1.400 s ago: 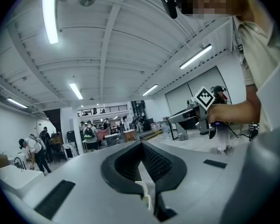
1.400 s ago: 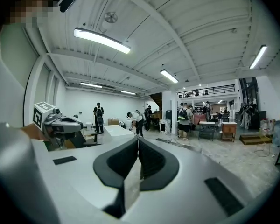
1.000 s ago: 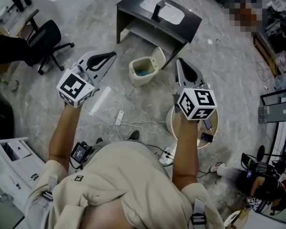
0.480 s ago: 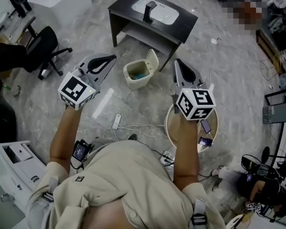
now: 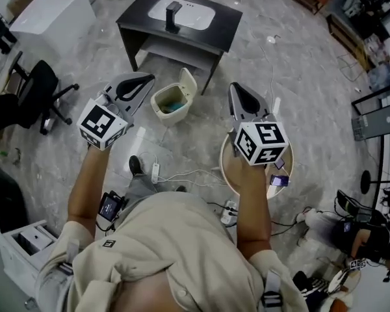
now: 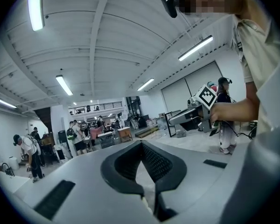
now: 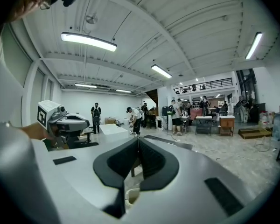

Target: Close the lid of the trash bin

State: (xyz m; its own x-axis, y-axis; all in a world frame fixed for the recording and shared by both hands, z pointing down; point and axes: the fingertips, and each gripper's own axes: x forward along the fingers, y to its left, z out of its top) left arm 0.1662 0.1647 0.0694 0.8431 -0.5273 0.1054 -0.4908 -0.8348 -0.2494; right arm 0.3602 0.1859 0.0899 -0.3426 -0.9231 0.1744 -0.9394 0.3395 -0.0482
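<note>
Left gripper (image 5: 147, 78): jaws together, empty, just left of trash bin (image 5: 166, 104). Bin on floor before black desk (image 5: 182, 19); lid (image 5: 188, 83) upright at right rim. Right gripper (image 5: 235, 88): jaws together, empty, on lid's outer side, likely better placed.

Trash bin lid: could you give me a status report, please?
Left gripper and right gripper shut, empty. Trash bin lid upright, open, untouched. Nothing blocking it.
</note>
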